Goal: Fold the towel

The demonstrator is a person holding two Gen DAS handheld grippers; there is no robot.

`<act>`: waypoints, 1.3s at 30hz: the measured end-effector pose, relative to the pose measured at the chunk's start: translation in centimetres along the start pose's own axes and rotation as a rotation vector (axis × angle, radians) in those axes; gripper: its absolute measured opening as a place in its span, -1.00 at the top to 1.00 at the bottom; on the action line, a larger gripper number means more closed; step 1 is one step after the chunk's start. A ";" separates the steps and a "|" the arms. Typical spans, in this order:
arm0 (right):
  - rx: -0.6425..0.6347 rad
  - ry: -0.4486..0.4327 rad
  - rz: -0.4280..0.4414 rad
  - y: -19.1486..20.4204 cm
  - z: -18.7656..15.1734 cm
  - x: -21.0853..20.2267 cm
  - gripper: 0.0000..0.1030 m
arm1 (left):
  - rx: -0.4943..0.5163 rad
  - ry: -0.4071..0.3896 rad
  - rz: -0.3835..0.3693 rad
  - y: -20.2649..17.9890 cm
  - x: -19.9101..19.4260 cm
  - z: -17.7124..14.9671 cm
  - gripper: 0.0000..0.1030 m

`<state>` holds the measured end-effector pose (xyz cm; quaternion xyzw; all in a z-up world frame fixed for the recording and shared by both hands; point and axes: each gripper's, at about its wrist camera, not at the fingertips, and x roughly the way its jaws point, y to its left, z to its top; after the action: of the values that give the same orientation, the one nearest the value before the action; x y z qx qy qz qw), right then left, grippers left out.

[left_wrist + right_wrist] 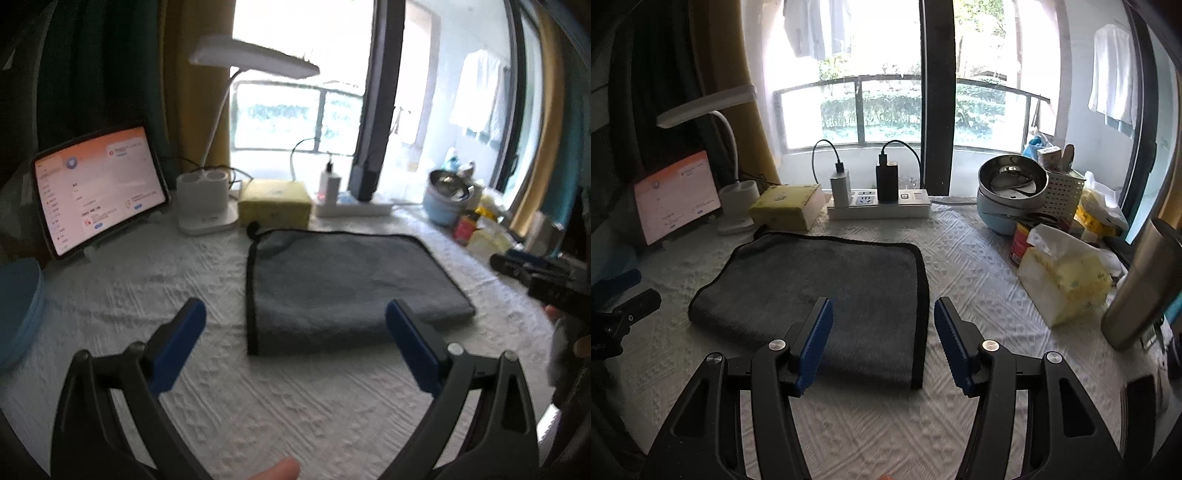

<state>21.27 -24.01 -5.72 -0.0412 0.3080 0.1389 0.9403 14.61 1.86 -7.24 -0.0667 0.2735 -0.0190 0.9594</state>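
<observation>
On the bench the grey towel lay apparently folded once; left gripper and right gripper hovered apart, empty, next needing an edge grasp.

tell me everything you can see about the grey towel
The grey towel is a plush, fleecy-looking cloth with a thin black border, and a small black loop at its far left corner. It lies flat on the white textured tablecloth, apparently already folded, with a rounded fold at one side. Neither the left gripper nor the right gripper touches it; both are open above its near edge.
</observation>
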 end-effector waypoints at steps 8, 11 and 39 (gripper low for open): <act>0.005 -0.044 -0.007 1.2 -2.4 -3.5 -0.17 | 0.052 -0.104 0.017 -2.5 -4.4 -2.8 -0.92; 0.006 -0.063 -0.015 1.6 -3.5 -4.8 -0.17 | 0.060 -0.125 0.017 -3.0 -5.6 -3.6 -0.92; -0.050 -0.481 -0.100 2.6 -2.5 -16.6 -0.19 | 0.113 -0.586 0.025 -4.4 -16.5 -1.7 -0.93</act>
<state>6.31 -25.84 2.05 -0.0453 0.0691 0.1056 0.9910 -0.37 -1.52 0.54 -0.0123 -0.0158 -0.0022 0.9998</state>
